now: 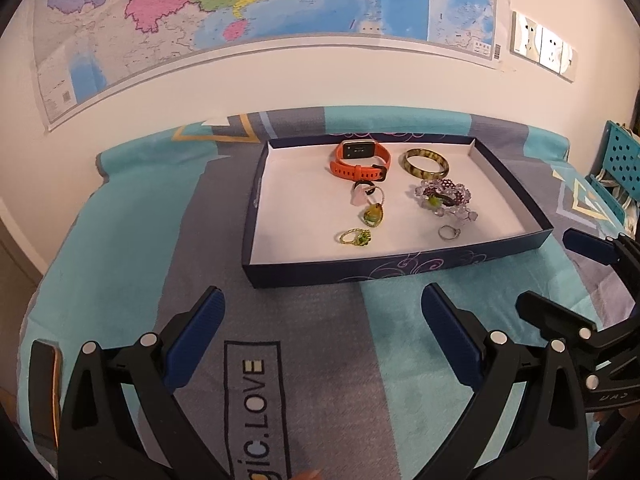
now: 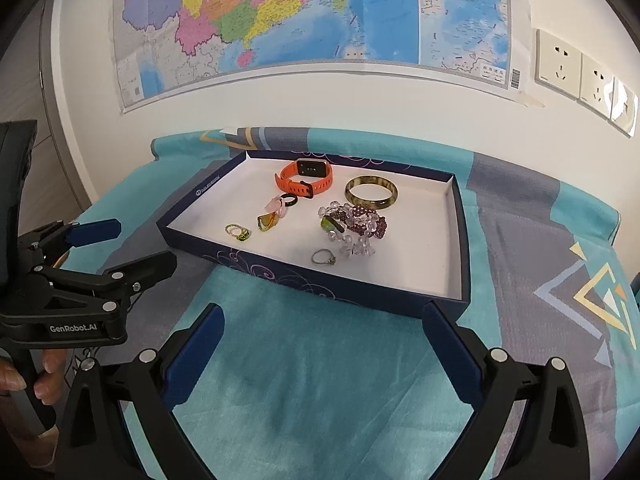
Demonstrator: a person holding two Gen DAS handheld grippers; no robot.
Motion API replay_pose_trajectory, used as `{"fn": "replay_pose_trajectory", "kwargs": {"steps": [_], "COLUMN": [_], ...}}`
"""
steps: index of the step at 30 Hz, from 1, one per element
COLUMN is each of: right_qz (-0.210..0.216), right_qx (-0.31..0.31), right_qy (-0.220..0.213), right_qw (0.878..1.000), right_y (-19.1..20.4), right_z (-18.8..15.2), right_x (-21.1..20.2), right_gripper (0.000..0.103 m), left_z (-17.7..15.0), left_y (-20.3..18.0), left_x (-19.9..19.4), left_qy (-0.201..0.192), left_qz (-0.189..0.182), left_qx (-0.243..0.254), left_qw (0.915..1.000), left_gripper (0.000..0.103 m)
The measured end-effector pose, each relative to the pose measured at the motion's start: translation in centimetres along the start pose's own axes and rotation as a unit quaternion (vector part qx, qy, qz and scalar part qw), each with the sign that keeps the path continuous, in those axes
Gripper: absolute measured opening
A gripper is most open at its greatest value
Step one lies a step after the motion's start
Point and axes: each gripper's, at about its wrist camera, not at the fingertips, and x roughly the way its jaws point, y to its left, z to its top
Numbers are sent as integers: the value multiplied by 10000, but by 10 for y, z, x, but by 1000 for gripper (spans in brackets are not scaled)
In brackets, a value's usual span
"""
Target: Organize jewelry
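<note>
A shallow navy box lid [image 1: 400,270] with a white inside lies on a bed covered by a teal and grey sheet [image 1: 120,240], close to a wall that carries a map [image 1: 240,0] and a row of sockets [image 2: 580,76]. All the jewelry sits inside this tray: an orange smartwatch [image 1: 360,158] at the back, a mottled green-brown bangle [image 1: 425,163] just beside it, a heap of purple and clear bead bracelets [image 1: 446,198] in front of the bangle, a silver ring [image 1: 448,232] near the front wall, a gold ring with a green stone [image 1: 355,237], an amber-green pendant [image 1: 373,215], and a black ring touching a pink piece [image 1: 365,190]. The left claw [image 1: 322,320] hovers over the sheet short of the tray, jaws spread wide with nothing between them. The right claw [image 2: 322,332] hovers likewise, fully spread and empty, beside the left.
</note>
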Motion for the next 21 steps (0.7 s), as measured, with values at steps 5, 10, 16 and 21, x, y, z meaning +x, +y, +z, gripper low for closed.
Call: {"fn": "replay_pose_trajectory", "kwargs": {"steps": [5,10,16,21], "right_qz": [32,40,55,54], "right_qx": [24,36,62,62], "right_qy": [84,130,157,168], "right_qw": [10000,9999,9998,9998], "right_y": [1,2,3,4], "right_z": [-4,-9,-11,-13], "right_x": [0,1,0,0], "right_gripper": [96,96,96,96], "left_z": [-5,-7,-9,-12], "left_y": [0,-1,-1,-1], "left_x": [-1,-3,-4,-5], "left_qy": [48,61,59,59], "left_qz": [-36,-72,-58,-36], "left_qx": [-45,-65,-83,-76], "left_qw": [10000,9999,9999,9999], "left_gripper": [97,97,97,97]}}
